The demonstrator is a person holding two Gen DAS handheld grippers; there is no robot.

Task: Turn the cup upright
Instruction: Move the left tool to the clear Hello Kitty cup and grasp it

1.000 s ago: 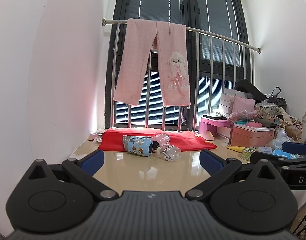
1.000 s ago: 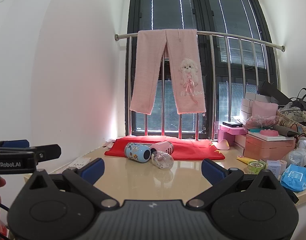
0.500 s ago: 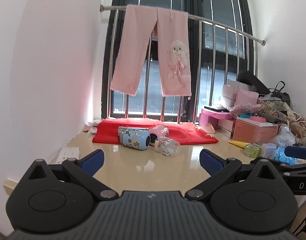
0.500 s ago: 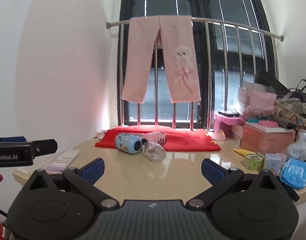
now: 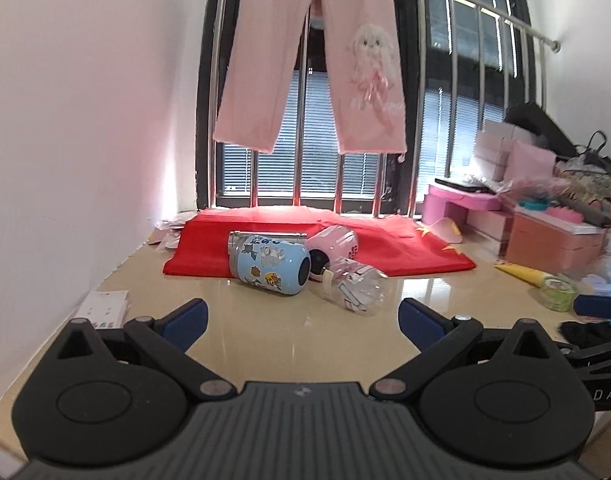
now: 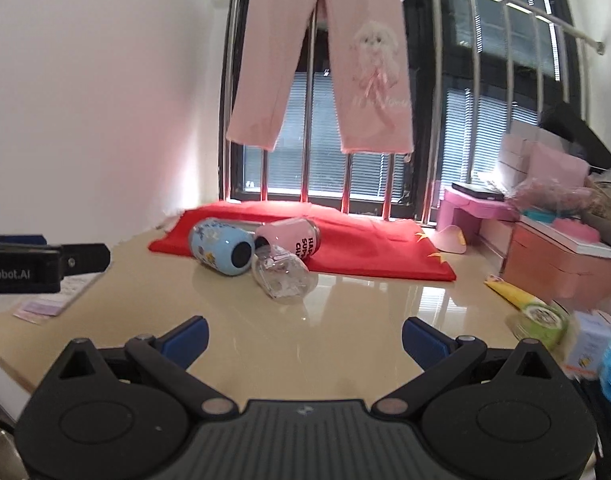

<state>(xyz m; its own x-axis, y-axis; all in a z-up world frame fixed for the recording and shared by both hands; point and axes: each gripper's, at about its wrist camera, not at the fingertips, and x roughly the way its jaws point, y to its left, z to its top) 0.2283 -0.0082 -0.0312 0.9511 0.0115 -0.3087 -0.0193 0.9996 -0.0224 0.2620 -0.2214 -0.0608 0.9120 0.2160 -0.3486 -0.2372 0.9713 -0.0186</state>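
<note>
Far across my desk (image 5: 265, 340) a red cloth (image 5: 385, 248) lies under pink trousers (image 5: 305, 60) on a rail; pink boxes (image 6: 553, 256) crowd the right, and papers (image 5: 105, 308) lie near left.

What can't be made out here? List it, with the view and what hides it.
- Blue cup: its far end, both views, faces away.
- Pink cup: lower part, right wrist view, behind the clear bottle; print partly unreadable.
- Pink trousers: waistband, cut by the top edge.
- Boxes at right: blurred, right wrist view.
</note>
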